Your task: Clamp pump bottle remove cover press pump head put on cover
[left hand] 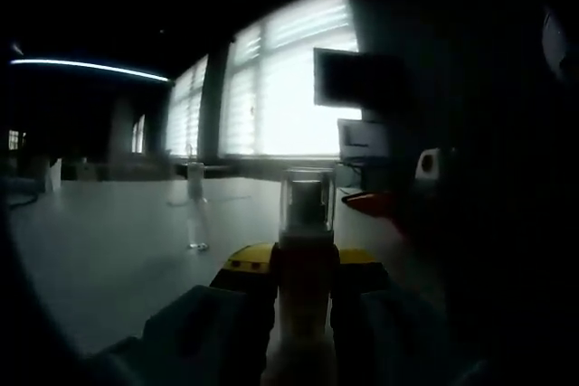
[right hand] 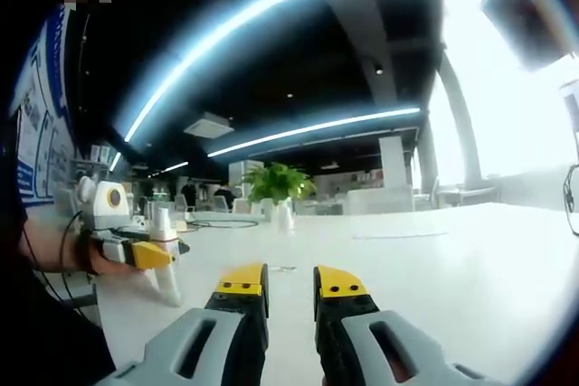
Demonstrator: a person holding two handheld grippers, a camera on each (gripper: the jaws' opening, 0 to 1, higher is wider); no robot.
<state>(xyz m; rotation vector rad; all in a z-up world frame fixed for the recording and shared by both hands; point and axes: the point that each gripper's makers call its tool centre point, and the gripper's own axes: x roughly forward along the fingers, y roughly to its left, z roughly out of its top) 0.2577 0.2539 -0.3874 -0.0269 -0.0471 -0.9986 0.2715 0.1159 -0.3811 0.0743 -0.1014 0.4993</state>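
Left gripper (left hand: 306, 291) pinches the pump bottle (left hand: 306, 314) between its yellow-tipped jaws, the clear cover (left hand: 308, 201) on top of the bottle. Right gripper (right hand: 291, 294) holds nothing, its jaws standing slightly apart over the white table (right hand: 434, 268). Farther across the table in the left gripper view, a second clear bottle (left hand: 196, 210) stands upright. In the right gripper view, a hand (right hand: 109, 264) holds the left gripper near the table's left edge; a potted plant (right hand: 276, 185) sits at the far edge.

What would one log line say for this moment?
left gripper: shut on pump bottle | clear cover: on | right gripper: empty, jaws slightly apart | table
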